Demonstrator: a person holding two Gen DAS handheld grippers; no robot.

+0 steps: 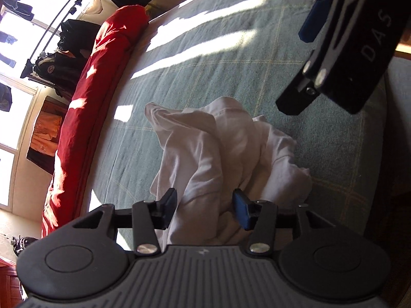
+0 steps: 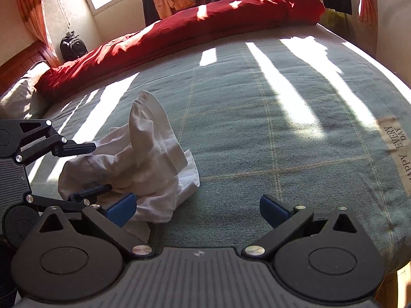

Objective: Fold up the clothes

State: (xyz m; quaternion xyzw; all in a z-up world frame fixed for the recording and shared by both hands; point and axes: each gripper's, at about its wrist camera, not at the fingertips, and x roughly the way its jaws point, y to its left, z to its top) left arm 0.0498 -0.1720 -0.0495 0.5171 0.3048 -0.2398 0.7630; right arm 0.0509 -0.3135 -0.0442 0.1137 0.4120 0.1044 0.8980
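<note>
One crumpled white cotton garment [image 2: 133,169] lies on the green checked bedspread [image 2: 257,128]; the left gripper [image 1: 205,209], jaws spread, straddles it, while the right gripper [image 2: 197,210] gapes wide beside it.

One white garment [image 1: 221,148], one red duvet [image 2: 179,33], two grippers, left [image 1: 205,209] and right [image 2: 197,209]

White garment [image 1: 218,148] near end hidden behind left claw [image 1: 204,209]; right claw [image 1: 341,43] cut off by frame edge.
</note>
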